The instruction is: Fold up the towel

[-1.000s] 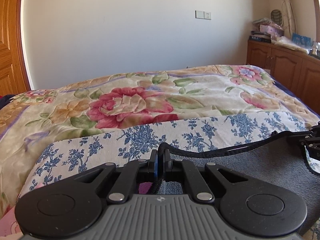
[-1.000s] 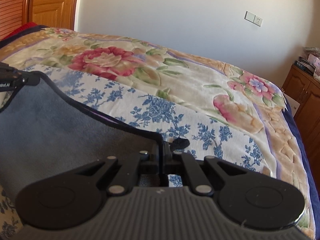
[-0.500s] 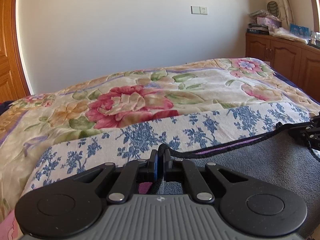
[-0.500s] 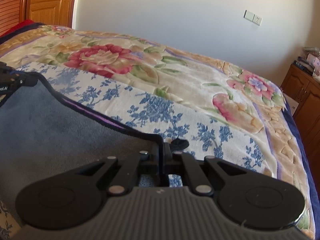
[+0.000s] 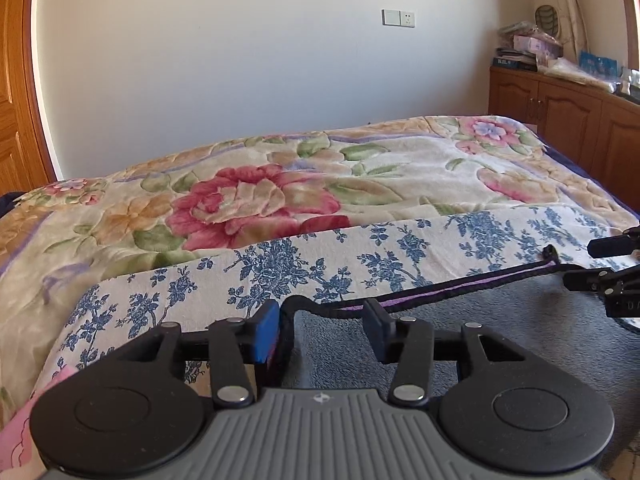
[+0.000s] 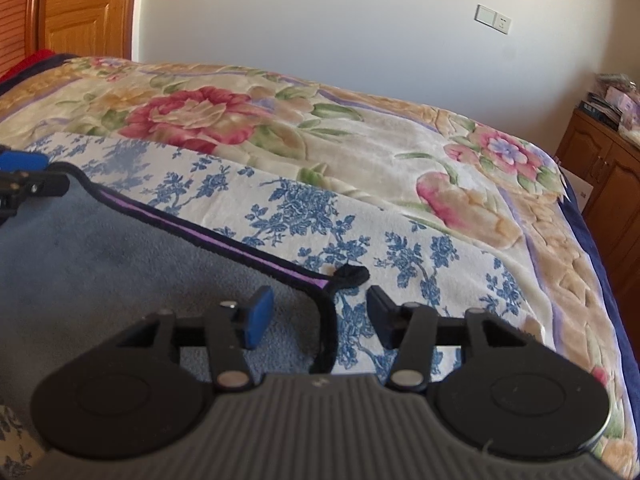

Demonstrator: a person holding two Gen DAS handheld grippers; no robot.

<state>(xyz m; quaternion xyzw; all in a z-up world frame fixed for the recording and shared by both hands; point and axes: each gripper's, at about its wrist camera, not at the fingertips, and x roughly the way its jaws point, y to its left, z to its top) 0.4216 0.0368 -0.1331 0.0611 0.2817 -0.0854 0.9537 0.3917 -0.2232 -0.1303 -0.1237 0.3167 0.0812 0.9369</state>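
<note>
A grey towel [image 5: 500, 328] with a black and purple hem lies flat on a white cloth with blue flowers [image 5: 280, 264] on the bed. It also shows in the right wrist view [image 6: 120, 264]. My left gripper [image 5: 322, 330] is open, its fingers on either side of the towel's far left corner. My right gripper [image 6: 320, 314] is open over the far right corner, where a black hanging loop [image 6: 350, 274] sticks out. Each gripper shows at the edge of the other's view.
The bed carries a thick blanket [image 5: 260, 200] with large red and pink flowers. A white wall stands behind. A wooden cabinet [image 5: 568, 120] with clutter on top is at the right, a wooden door [image 6: 80, 8] at the left.
Both grippers were shut on the towel's far corners and have opened. The towel edge has dropped onto the blue-flowered cloth and lies flat.
</note>
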